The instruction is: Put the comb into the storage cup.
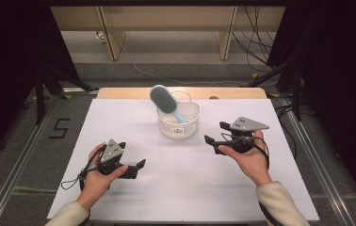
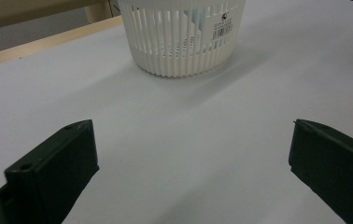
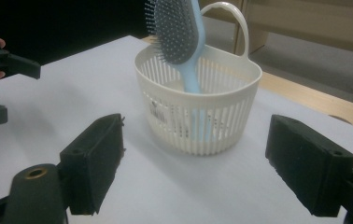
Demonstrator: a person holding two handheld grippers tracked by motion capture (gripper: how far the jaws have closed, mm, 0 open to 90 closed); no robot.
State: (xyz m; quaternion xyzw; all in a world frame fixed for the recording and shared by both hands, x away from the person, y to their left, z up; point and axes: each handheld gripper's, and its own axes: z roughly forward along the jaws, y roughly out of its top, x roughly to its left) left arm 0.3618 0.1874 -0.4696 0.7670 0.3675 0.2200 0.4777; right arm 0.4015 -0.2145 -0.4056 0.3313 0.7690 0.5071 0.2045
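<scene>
Right ahead of both sets of jaws sits one white slotted plastic basket [image 3: 198,105] with a loop handle, one blue hairbrush [image 3: 179,32] standing in it. Left gripper [image 2: 191,172] and right gripper [image 3: 195,168] both gape wide, holding nothing.

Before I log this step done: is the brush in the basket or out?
In. The brush stands handle-down inside the basket, its bristled head leaning out above the rim.
</scene>
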